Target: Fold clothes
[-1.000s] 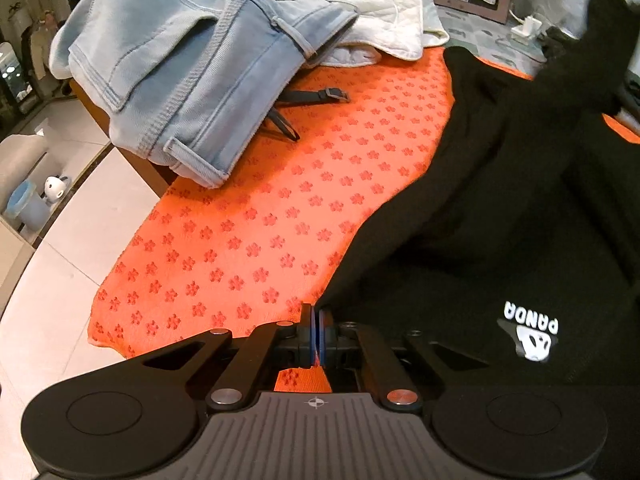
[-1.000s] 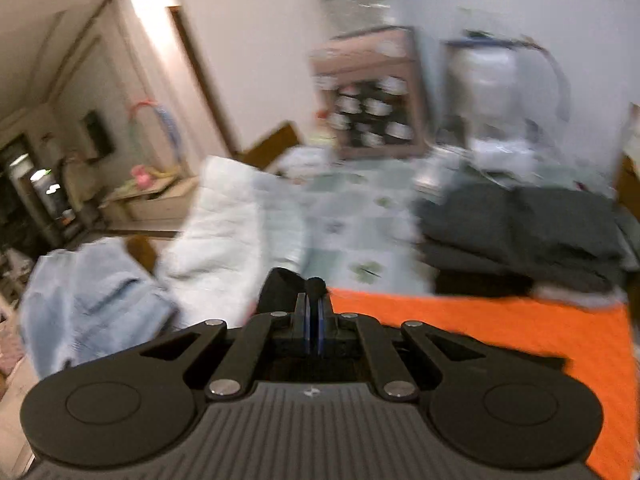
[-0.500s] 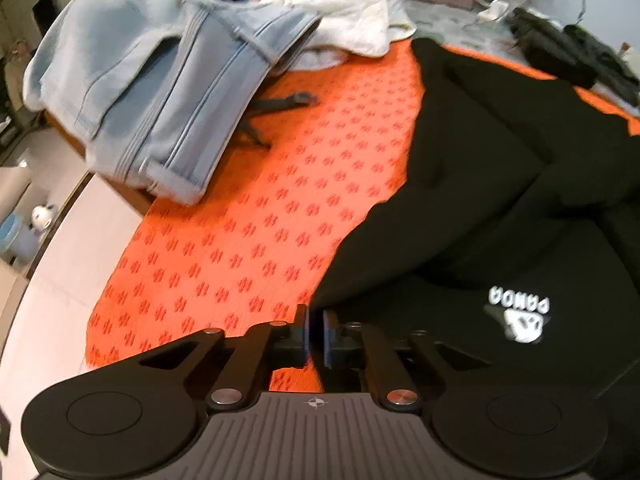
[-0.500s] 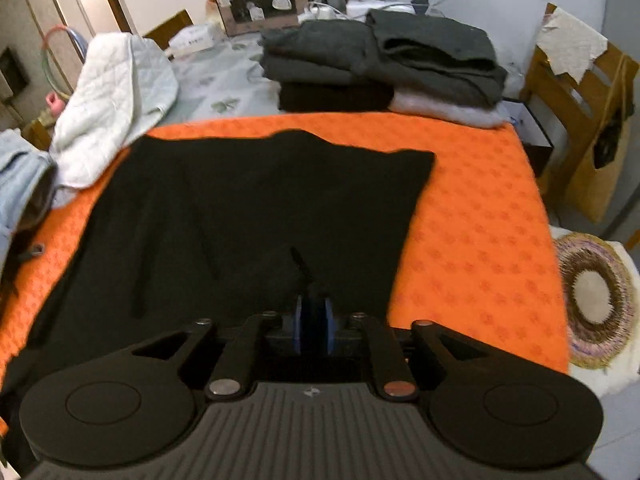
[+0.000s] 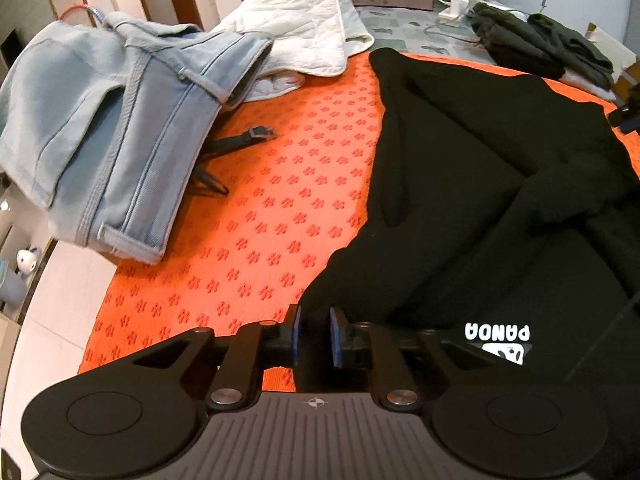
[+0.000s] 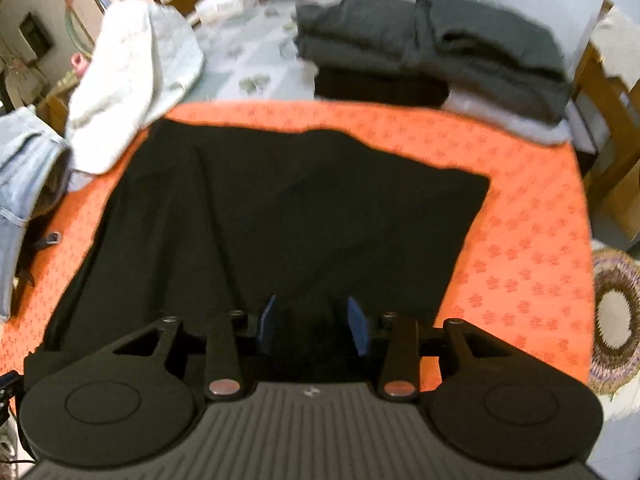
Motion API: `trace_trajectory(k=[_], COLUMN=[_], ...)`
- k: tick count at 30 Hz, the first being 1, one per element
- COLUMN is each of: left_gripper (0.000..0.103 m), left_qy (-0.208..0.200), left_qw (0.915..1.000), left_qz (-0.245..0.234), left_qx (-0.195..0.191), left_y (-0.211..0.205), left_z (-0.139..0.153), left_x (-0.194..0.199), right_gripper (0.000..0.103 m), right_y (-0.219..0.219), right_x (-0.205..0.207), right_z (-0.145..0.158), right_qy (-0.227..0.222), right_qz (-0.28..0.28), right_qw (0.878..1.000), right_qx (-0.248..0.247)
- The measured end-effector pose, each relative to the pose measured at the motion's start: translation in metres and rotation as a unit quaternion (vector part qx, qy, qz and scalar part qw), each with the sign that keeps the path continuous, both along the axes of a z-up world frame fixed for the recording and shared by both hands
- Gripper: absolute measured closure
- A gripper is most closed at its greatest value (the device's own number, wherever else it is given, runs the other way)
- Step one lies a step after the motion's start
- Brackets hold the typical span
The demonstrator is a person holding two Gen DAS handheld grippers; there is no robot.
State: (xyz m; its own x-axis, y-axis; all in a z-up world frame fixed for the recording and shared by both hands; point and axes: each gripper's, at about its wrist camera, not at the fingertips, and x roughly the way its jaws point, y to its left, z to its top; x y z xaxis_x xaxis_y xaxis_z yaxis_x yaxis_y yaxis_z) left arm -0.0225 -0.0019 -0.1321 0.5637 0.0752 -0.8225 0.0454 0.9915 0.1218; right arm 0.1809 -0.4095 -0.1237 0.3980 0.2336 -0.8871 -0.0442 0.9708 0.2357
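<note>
- Left gripper (image 5: 315, 334): pads were pinched shut on the near hem of the black top (image 5: 500, 208) a second ago, parted a crack half a second ago, now stand clearly apart; hem lies slack between them, not gripped.
- Right gripper (image 6: 313, 322): was raised with cloth pinched; now low over the top, pads wide apart, holding nothing.
- Black top now lies on the orange mat (image 5: 256, 216), one flap laid over its body, PANDA print (image 5: 498, 332) at the near edge. Judgement: one fold has just been set down and let go; creases show, so more folding or smoothing seems likely.
- Count: black top 1; jeans (image 5: 112, 140) 1, hanging off the mat's left edge; white quilted piece (image 5: 300, 20) 1; strap (image 5: 240, 140) 1.
- Dark folded stack (image 6: 432, 52) behind the mat: several pieces, blur stops an exact count.
- Grippers: 2, both released.
</note>
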Motion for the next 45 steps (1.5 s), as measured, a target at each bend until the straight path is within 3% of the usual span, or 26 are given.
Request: trace_trajectory(k=[5,7,8,9,12,19,24,31,35,43,45], left_gripper=[0.085,0.085,0.086,0.092,0.099,0.099,0.099,0.099,0.099,0.099,0.099], left_qy=[-0.001,-0.002,-0.002,-0.004,-0.009,-0.015,-0.013,-0.011,-0.009,-0.004,-0.004], left_qw=[1.0000,0.9999,0.9999,1.0000,0.9996,0.9944,0.9939,0.9949,0.9959,0.9959,0.9954], left_qz=[-0.009,-0.011,-0.010,-0.003,0.024,0.094,0.099,0.093,0.086,0.085,0.088], left_qx=[0.002,0.004,0.004,0.003,-0.006,-0.047,-0.047,-0.037,-0.029,-0.031,-0.037], left_y=[-0.006,-0.008,-0.008,-0.007,0.000,0.027,0.030,0.025,0.024,0.025,0.025], left_z=[-0.002,-0.003,-0.003,-0.003,0.000,0.009,0.007,0.008,0.008,0.008,0.008], left_x=[0.005,0.007,0.007,0.008,0.009,0.015,0.016,0.012,0.010,0.008,0.008], right_gripper=[0.061,0.081,0.097,0.099,0.100,0.100,0.100,0.100,0.099,0.095,0.080], right_y=[-0.001,0.000,0.001,0.000,-0.001,-0.003,-0.011,-0.035,-0.042,-0.050,-0.056], right_x=[0.020,0.022,0.022,0.021,0.015,-0.019,-0.056,-0.123,-0.153,-0.183,-0.181], right_z=[-0.016,-0.020,-0.020,-0.017,0.004,0.087,0.098,0.033,0.002,0.001,0.013], right_qy=[0.045,0.060,0.062,0.059,0.027,-0.114,-0.165,-0.111,-0.073,-0.019,-0.029], right_qz=[0.008,0.012,0.014,0.015,0.019,0.038,0.064,0.055,0.050,0.091,0.077], right_qw=[0.999,0.997,0.997,0.997,0.997,0.987,0.981,0.992,0.996,0.996,0.997], right_qx=[0.028,0.042,0.048,0.055,0.074,0.107,0.079,0.025,0.022,0.002,0.006])
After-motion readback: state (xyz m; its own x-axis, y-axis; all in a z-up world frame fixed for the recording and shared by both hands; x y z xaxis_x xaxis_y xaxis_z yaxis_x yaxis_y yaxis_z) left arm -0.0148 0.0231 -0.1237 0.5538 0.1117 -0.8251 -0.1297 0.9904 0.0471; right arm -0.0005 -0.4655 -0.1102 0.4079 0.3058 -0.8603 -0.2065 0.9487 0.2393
